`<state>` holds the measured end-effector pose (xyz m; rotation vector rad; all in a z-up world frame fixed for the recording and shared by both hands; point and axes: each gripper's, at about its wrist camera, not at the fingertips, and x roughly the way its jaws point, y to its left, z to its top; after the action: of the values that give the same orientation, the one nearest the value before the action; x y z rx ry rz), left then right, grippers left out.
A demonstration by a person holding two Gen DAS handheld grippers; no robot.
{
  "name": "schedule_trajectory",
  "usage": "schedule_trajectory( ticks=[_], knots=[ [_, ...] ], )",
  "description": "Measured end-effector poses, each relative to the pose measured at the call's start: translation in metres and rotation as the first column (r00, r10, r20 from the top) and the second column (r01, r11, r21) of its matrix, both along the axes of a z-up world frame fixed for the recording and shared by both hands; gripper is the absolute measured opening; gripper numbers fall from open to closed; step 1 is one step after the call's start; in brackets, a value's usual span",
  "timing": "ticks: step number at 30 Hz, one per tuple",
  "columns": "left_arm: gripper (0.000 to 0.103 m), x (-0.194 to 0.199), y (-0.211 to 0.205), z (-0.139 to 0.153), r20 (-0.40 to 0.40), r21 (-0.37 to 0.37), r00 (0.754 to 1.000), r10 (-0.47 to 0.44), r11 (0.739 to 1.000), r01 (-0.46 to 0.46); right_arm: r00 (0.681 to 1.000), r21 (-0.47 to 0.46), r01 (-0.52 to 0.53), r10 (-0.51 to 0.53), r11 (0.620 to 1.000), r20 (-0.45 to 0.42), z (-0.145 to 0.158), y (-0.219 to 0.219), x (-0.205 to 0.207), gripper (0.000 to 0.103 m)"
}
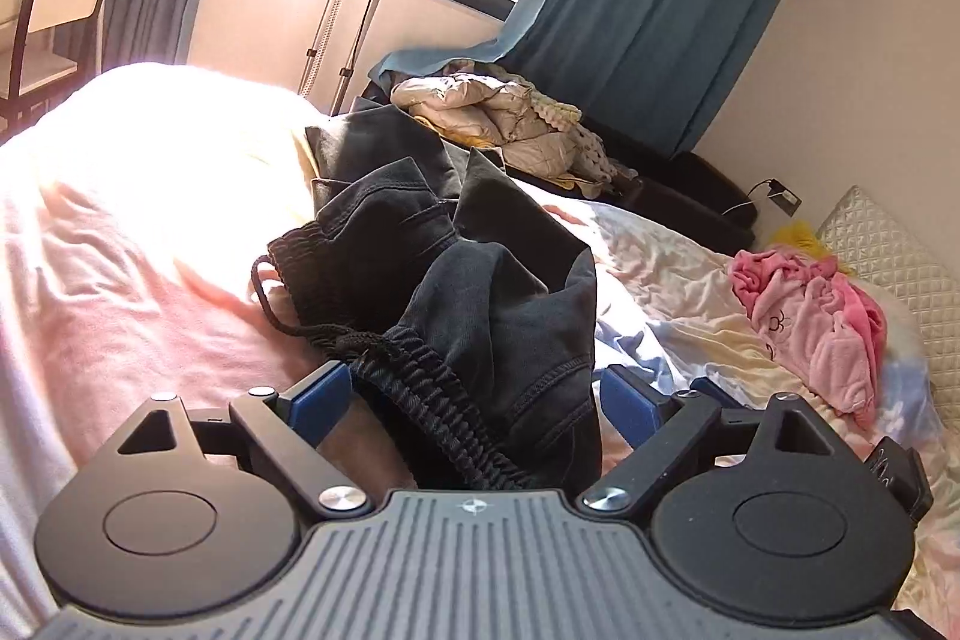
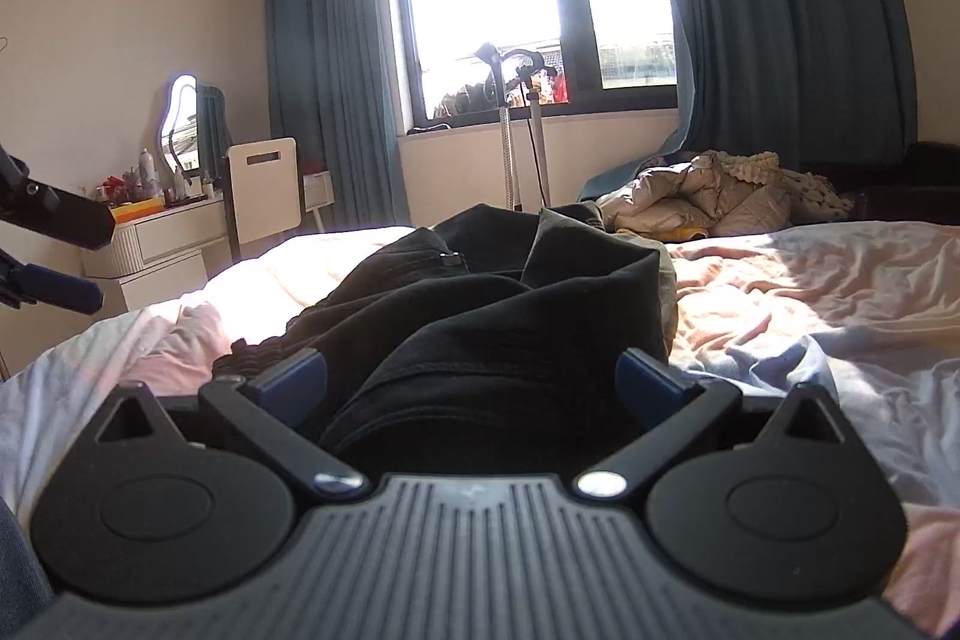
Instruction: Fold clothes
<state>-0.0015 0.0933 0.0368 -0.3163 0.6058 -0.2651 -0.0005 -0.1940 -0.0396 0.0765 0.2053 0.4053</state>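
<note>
The black trousers lie crumpled on the bed, waistband nearest me. My left claw gapes wide, cloth between the fingers but unpinched; my right claw likewise. I reckon closing now could catch the drawstring or bunched layers.

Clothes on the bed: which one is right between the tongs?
The black trousers, lying between both open tongs. The pink garment lies by the pillow, the beige jacket farther back.
</note>
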Motion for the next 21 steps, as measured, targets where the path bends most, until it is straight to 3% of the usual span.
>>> schedule_trajectory(
  ticks=[8,12,15,18,21],
  knots=[
    [0.092,0.003,-0.001,-0.002,0.008,0.066,0.998,0.059,0.996,-0.06,0.99,0.022,-0.036,0.033,0.999,0.135,0.018,0.001,-0.026,0.103],
    [0.092,0.012,0.008,0.0,0.033,0.155,0.993,0.112,0.981,-0.116,0.978,-0.063,-0.151,0.158,0.987,0.138,0.02,0.017,-0.032,0.103],
    [0.092,0.023,0.009,-0.002,0.061,0.296,0.989,0.132,0.944,-0.144,0.975,-0.226,-0.223,0.221,0.948,-0.033,0.003,0.043,-0.021,0.103],
    [0.092,0.036,0.009,-0.007,0.072,0.42,0.988,0.135,0.895,-0.153,0.961,-0.359,-0.247,0.18,0.9,-0.21,-0.027,0.057,-0.006,0.102],
    [0.092,0.048,0.005,-0.018,0.077,0.521,0.991,0.106,0.843,-0.131,0.938,-0.369,-0.256,0.136,0.894,-0.32,-0.043,0.054,0.005,0.102]
  ],
)
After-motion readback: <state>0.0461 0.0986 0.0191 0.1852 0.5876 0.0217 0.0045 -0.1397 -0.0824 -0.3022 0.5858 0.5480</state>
